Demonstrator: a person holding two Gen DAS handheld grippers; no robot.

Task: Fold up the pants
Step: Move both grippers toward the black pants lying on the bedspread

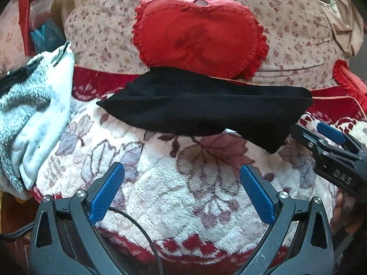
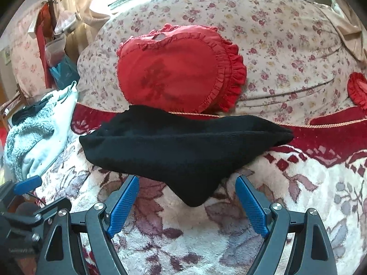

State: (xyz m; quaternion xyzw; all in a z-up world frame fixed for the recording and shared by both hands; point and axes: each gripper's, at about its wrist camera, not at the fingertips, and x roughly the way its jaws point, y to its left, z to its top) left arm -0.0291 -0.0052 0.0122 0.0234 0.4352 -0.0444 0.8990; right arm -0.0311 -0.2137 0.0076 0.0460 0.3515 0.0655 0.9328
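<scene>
Fingers: left gripper (image 1: 182, 197), blue pads spread wide, nothing between them, hanging over bare fleece. Right gripper (image 2: 187, 204), pads equally wide, empty; the near corner of the black pants (image 2: 183, 151) droops into the gap between the fingertips, and whether it touches them cannot be told.

Pants: folded into a dark, roughly triangular bundle, lying across the far part of the floral fleece blanket (image 1: 188, 190), long edge running left to right, one corner pointing near. In the left view the right gripper sits just beside that near right corner.

Behind: red heart-shaped cushion (image 2: 176, 68) with frilled edge, propped against a flowered quilt (image 2: 286, 45), its lower rim hidden by the pants.

Far left: grey-white fluffy garment (image 1: 29, 114), heaped, apart from the pants.
</scene>
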